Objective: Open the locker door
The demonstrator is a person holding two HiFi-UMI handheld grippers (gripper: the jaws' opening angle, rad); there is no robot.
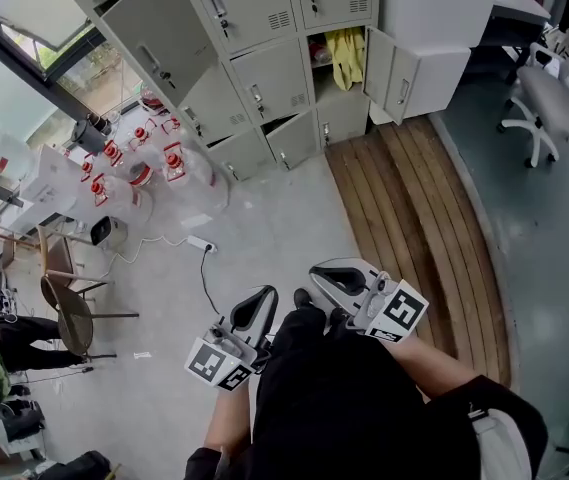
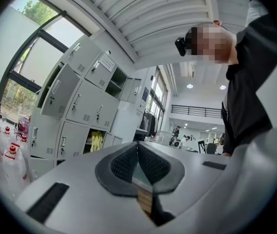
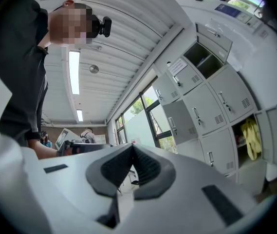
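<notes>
Grey steel lockers stand well across the floor from us. Our left gripper and right gripper, both pressed together and empty, wait at waist. Next, we judge: approach 1 shut door.

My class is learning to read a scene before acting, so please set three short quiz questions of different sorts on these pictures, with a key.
1. True or false: the right gripper grips a locker handle.
2. What colour is the cloth in the open compartment of the lockers? A red, B yellow, C blue.
3. Fill in: the bottles on the floor beside the lockers have ___ caps.
Key: 1 false, its jaws are shut on nothing; 2 B; 3 red.
</notes>
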